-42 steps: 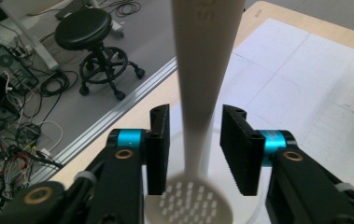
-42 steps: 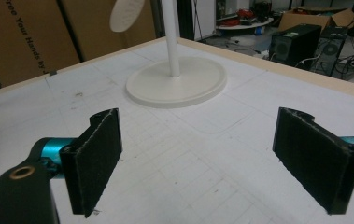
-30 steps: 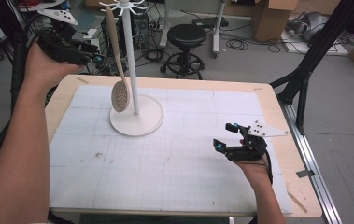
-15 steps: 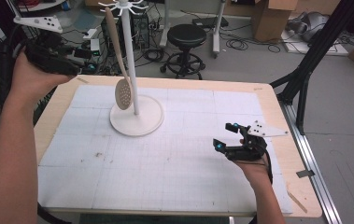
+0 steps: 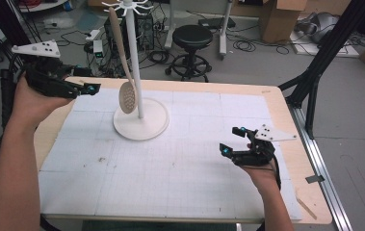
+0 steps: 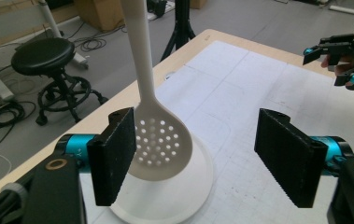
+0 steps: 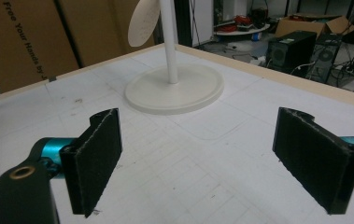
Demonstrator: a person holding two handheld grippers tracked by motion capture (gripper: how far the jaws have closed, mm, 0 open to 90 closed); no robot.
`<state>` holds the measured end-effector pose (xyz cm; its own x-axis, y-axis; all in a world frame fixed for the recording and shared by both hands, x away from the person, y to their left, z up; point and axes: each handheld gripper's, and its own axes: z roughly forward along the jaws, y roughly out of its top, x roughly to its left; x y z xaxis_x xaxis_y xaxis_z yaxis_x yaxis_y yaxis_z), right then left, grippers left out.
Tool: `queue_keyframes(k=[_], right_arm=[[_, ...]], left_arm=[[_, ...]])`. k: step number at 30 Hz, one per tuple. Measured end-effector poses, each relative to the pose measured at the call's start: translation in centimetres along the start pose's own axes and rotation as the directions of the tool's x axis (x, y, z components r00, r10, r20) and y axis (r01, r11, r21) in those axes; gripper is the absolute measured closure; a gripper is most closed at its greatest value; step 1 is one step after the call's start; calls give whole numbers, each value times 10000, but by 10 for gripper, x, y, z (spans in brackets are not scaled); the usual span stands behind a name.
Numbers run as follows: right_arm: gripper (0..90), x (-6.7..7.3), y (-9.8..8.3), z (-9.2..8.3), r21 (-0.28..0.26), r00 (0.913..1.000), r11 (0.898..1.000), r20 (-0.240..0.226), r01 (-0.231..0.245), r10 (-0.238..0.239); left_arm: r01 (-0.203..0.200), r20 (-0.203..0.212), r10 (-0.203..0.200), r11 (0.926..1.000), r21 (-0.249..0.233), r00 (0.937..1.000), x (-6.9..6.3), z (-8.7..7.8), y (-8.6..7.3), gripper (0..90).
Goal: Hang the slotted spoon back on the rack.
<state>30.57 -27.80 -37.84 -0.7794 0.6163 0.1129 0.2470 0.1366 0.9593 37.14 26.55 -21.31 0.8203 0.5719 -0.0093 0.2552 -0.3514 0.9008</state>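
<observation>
A white slotted spoon (image 5: 128, 97) hangs by its handle from the hooks at the top of a white stand (image 5: 141, 126), its bowl just above the round base. My left gripper (image 5: 84, 81) is held in the air to the left of the spoon, open and empty. In the left gripper view the spoon's bowl (image 6: 163, 149) hangs just beyond the left jaw of the left gripper (image 6: 202, 158). My right gripper (image 5: 231, 140) rests low over the mat at the right, open and empty. From the right gripper (image 7: 202, 158), the stand's base (image 7: 174, 91) lies well ahead.
A white gridded mat (image 5: 180, 178) covers the wooden table (image 5: 286, 144). Beyond the far edge stand a black stool (image 5: 192, 38), computer cases and cardboard boxes (image 5: 276, 14), with cables on the floor. Black frame posts (image 5: 324, 53) rise at the right.
My left gripper drew back to the left and then came down to about the height of the spoon's bowl. The spoon, the stand and my right gripper have not moved.
</observation>
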Motion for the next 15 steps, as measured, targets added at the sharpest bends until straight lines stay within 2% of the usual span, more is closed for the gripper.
queue_keyframes(k=[4, 6, 7, 9, 12, 14, 15], right_arm=[[148, 0, 0, 0, 20, 10000, 10000, 3, -32, 32], [148, 0, 0, 1, 10, 10000, 10000, 4, 3, -3], [148, 0, 0, 1, 10, 10000, 10000, 4, 3, -3], [148, 0, -1, 1, 24, 10000, 10000, -5, -15, 15], [148, 0, -1, 1, 64, 10000, 10000, -1, -55, 55], [148, 0, -1, 2, 55, 10000, 10000, -8, 24, -24], [148, 0, -1, 2, 55, 10000, 10000, -8, 24, -24]], left_arm=[[-77, 38, 77, 10000, 35, 10000, -2, 4, -9, 272], [-122, 318, 124, 9999, -69, 9994, -5, 8, -20, 250], [-122, 318, 124, 9999, -69, 9994, -5, 8, -20, 250], [-64, 511, 70, 9999, -133, 9987, -8, 13, -32, 245], [-60, 680, 71, 9998, -163, 9977, -11, 17, -39, 231], [-44, 1033, 93, 9989, -470, 9946, -17, 22, -53, 225], [-44, 1033, 93, 9989, -470, 9946, -17, 22, -53, 222]])
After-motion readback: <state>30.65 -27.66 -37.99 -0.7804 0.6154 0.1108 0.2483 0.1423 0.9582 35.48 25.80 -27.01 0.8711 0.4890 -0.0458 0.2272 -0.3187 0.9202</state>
